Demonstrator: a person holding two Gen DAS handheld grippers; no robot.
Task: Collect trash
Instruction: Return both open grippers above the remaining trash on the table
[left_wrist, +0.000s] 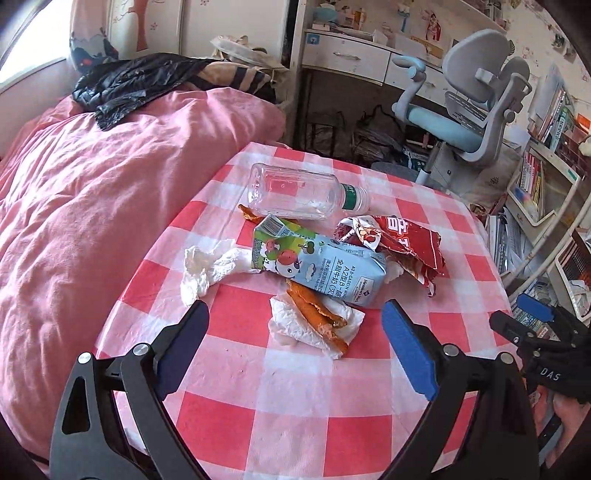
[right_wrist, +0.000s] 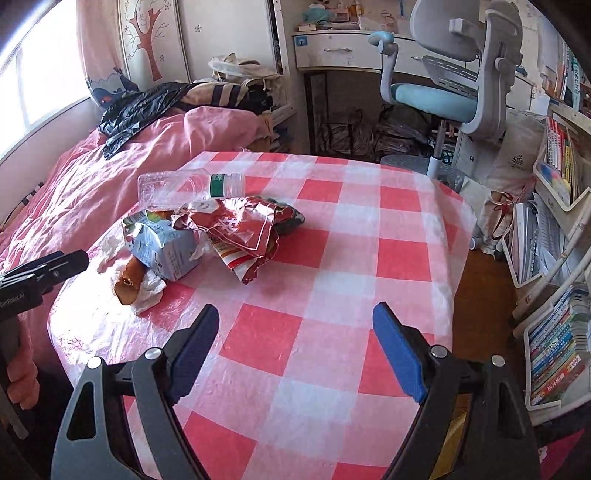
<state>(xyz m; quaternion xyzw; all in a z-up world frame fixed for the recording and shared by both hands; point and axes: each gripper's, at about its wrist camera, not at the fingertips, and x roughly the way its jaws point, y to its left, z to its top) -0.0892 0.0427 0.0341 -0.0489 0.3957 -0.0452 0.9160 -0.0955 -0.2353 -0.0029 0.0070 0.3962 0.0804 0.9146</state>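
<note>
A pile of trash lies on the red-and-white checked table (left_wrist: 295, 424): a clear plastic bottle (left_wrist: 295, 192) on its side, a blue milk carton (left_wrist: 321, 266), a torn red wrapper (left_wrist: 402, 240), crumpled white tissues (left_wrist: 207, 269) and orange peel (left_wrist: 317, 314) on a tissue. My left gripper (left_wrist: 295, 325) is open just in front of the peel. My right gripper (right_wrist: 295, 325) is open over bare tablecloth (right_wrist: 332, 258), to the right of the pile. The bottle (right_wrist: 184, 184), carton (right_wrist: 166, 251) and wrapper (right_wrist: 243, 229) also show in the right wrist view.
A bed with a pink quilt (left_wrist: 92, 221) and a black bag (left_wrist: 129, 85) lies left of the table. A grey-blue desk chair (left_wrist: 461, 122) and white desk (left_wrist: 351, 59) stand behind. Bookshelves (right_wrist: 554, 258) fill the right side.
</note>
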